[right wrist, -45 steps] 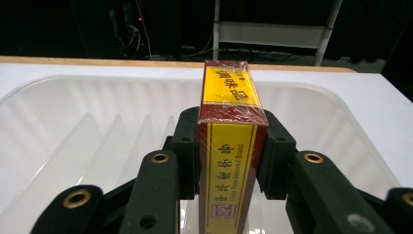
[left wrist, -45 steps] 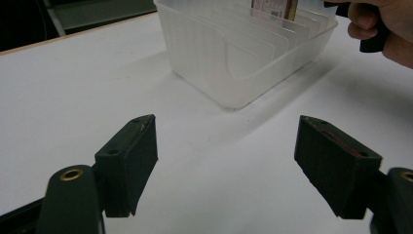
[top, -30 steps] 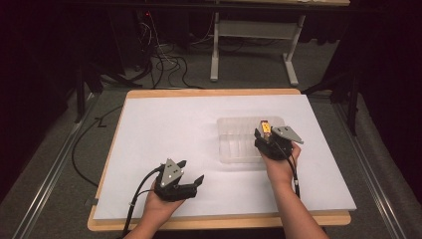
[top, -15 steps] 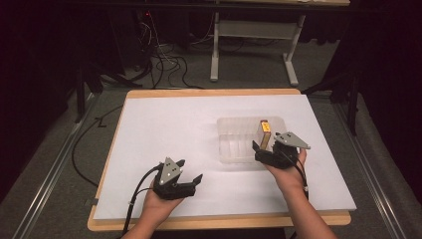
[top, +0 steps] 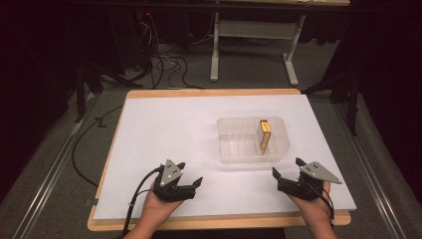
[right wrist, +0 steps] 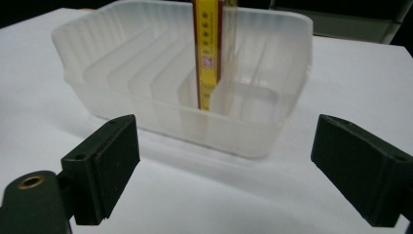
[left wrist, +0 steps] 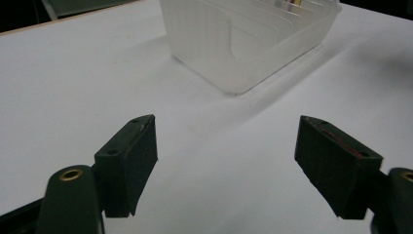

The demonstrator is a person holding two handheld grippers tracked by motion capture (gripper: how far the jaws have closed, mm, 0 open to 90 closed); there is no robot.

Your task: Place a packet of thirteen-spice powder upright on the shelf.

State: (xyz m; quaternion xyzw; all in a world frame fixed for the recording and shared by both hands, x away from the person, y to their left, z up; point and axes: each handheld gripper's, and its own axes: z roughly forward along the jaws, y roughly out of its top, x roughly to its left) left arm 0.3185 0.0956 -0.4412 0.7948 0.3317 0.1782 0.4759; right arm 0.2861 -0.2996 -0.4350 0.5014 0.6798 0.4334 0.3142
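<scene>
A clear ribbed plastic container point(top: 234, 149) stands right of centre on the white sheet. A flat yellow and red box point(top: 264, 135) stands on edge in its right end, free of both grippers. My right gripper point(top: 287, 167) sits in front of the container near the table's front edge. Its jaws have just been opening and hold nothing. In the right gripper view the gripper point(right wrist: 224, 165) faces the container point(right wrist: 146, 83) and the box point(right wrist: 209, 53). My left gripper point(top: 190, 173) rests at the front left, open and empty. In its own view the left gripper point(left wrist: 226, 161) points at the container point(left wrist: 243, 44).
The white sheet point(top: 169, 129) covers a wooden board point(top: 209, 92). Dark cables point(top: 164, 59) and a white table frame point(top: 249, 35) lie on the floor beyond the far edge. Metal rails point(top: 50, 174) run along both sides.
The right gripper has let go of the box, left it standing in the container, and drawn back toward the front right of the table. The left gripper has not moved.
</scene>
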